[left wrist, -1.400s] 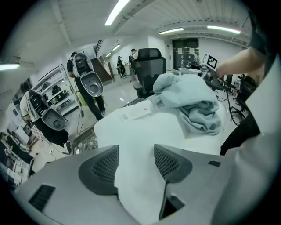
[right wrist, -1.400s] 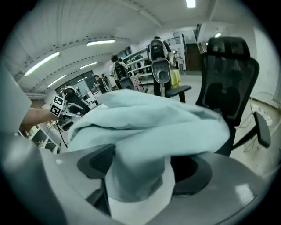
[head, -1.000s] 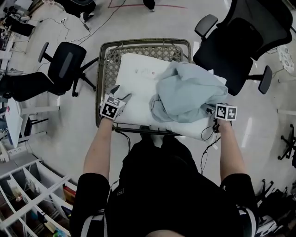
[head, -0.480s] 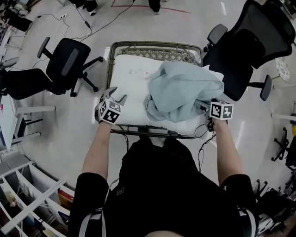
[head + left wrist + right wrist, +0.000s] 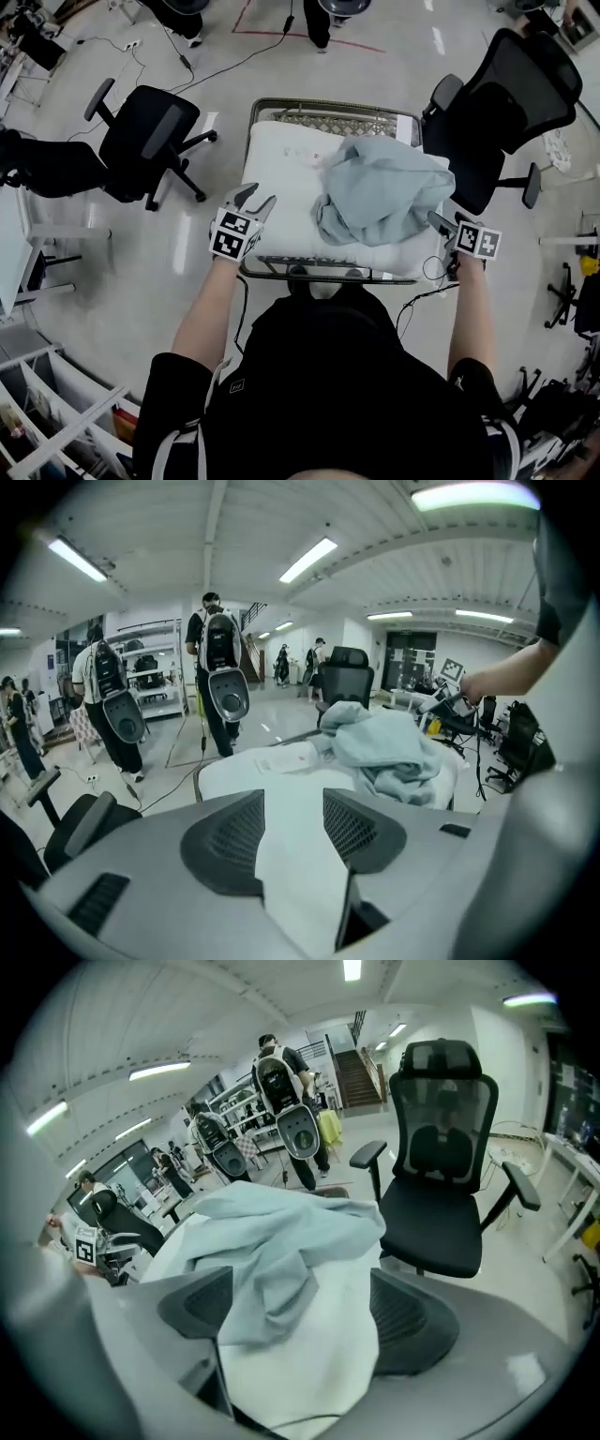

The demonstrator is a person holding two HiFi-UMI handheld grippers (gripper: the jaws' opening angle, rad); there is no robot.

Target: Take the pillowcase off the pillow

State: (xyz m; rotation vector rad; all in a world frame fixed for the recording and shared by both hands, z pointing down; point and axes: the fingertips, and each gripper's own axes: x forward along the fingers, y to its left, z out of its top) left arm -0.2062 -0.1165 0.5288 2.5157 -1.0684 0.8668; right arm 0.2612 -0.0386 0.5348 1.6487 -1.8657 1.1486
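Note:
The white pillow (image 5: 281, 178) lies on a wire-frame seat, and the light blue pillowcase (image 5: 380, 192) sits crumpled on its right half. My left gripper (image 5: 255, 196) hovers at the pillow's front left corner. Its jaws have just been closing, but they stay apart and only the pillow (image 5: 281, 761) shows beyond the gap of the left gripper (image 5: 292, 803). My right gripper (image 5: 439, 223) hangs off the front right corner. It is open, its jaws have narrowed a little, and it points at the pillowcase (image 5: 272, 1232) and the pillow (image 5: 309, 1363) without pressing on either.
The wire-frame seat (image 5: 328, 106) carries the pillow. One black office chair (image 5: 150, 141) stands to its left and another (image 5: 502, 94) close on its right. A cable (image 5: 427, 281) hangs below the right hand. People with backpacks (image 5: 216, 667) stand on the floor beyond.
Both grippers have risen and drawn back from the pillow. The right one has come away from the pillowcase's edge toward the front right corner. The pillowcase lies where it was.

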